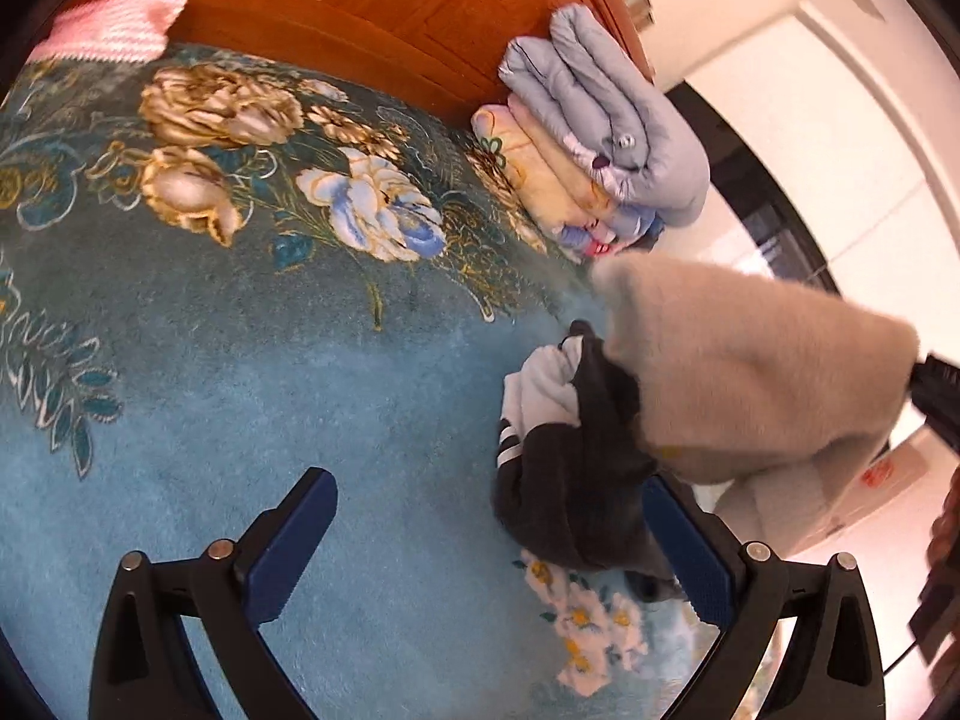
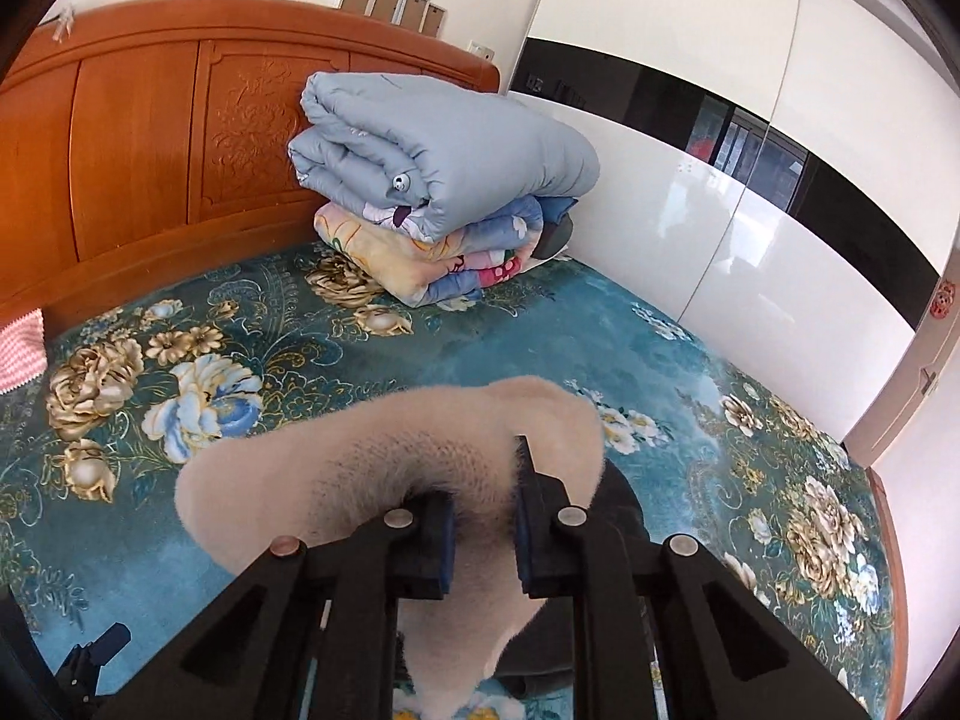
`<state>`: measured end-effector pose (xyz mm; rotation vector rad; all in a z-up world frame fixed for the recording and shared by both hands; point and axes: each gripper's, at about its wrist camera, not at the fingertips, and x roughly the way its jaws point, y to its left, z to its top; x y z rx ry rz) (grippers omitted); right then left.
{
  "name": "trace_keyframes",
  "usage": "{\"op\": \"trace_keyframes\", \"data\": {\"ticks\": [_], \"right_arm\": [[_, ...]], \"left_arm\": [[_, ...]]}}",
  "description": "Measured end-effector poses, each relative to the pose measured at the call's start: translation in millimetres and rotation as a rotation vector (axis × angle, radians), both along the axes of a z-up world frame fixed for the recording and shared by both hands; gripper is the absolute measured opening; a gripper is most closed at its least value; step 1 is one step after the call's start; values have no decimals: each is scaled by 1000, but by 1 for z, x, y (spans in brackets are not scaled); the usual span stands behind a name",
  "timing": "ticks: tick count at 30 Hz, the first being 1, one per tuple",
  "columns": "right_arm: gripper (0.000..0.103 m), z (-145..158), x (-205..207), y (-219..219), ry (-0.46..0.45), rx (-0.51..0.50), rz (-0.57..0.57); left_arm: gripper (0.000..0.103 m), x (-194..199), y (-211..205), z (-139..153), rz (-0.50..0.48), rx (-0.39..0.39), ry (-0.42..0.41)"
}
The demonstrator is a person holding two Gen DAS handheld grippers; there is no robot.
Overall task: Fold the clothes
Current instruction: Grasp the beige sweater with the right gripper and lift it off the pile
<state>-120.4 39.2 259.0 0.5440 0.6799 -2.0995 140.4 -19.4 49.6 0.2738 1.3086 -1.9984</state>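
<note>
A fuzzy beige sweater (image 2: pixel 384 468) hangs from my right gripper (image 2: pixel 483 516), whose jaws are shut on a bunch of it, lifted above the bed. In the left wrist view the same sweater (image 1: pixel 750 384) hangs at the right over a heap of dark grey and white clothes (image 1: pixel 564 468) on the bed. My left gripper (image 1: pixel 492 540) is open and empty, low over the blue floral bedspread (image 1: pixel 300 390), its right finger beside the dark heap.
A stack of folded quilts (image 2: pixel 444 192) sits against the wooden headboard (image 2: pixel 138 144). A pink knitted item (image 1: pixel 114 30) lies at the bed's far corner. White glossy wardrobe doors (image 2: pixel 750 228) run along the bed's right side.
</note>
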Motion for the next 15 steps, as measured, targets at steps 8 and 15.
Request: {"op": "trace_keyframes", "data": {"ticks": [8,15], "right_arm": [[16,41,72,35,-25,-63,98],[16,75,122,54,-164,-189,207]], "left_arm": [[103,83,12,33,46,29,79],[103,153,10,92,105,-99,100]]}}
